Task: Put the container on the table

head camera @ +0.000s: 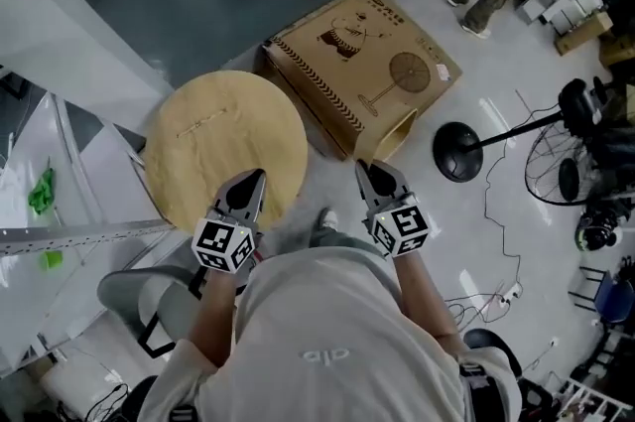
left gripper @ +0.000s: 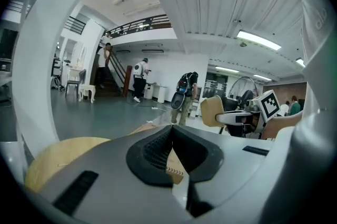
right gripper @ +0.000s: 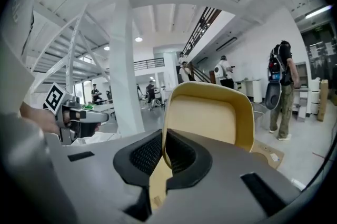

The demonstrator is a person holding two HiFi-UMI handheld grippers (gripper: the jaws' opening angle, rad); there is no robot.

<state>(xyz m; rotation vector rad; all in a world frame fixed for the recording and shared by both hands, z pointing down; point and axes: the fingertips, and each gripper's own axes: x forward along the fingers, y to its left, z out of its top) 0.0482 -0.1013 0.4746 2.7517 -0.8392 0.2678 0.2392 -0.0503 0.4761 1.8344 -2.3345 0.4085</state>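
The round wooden table [head camera: 223, 142] is the biggest thing near the person, with a printed cardboard box [head camera: 362, 58] lying on the floor just past its right edge. The container [right gripper: 210, 123], a tan tub with rounded corners, is not on the table yet. It hangs in the air off the table's right side, close to the box.

The right gripper [right gripper: 164, 136] is clamped on the container's rim, one jaw inside the wall and one outside. The left gripper [head camera: 253, 177] sits over the table's near edge with its jaws closed together and nothing between them.

The tub looks thin-walled, light and fairly stiff. Its smooth wall is pinched at a single spot, so it may swing or slip; a grip lower on the wall, or the base set down flat, would steady it.

From above the gripper hides most of the tub, and its base and inside are out of sight in every view.
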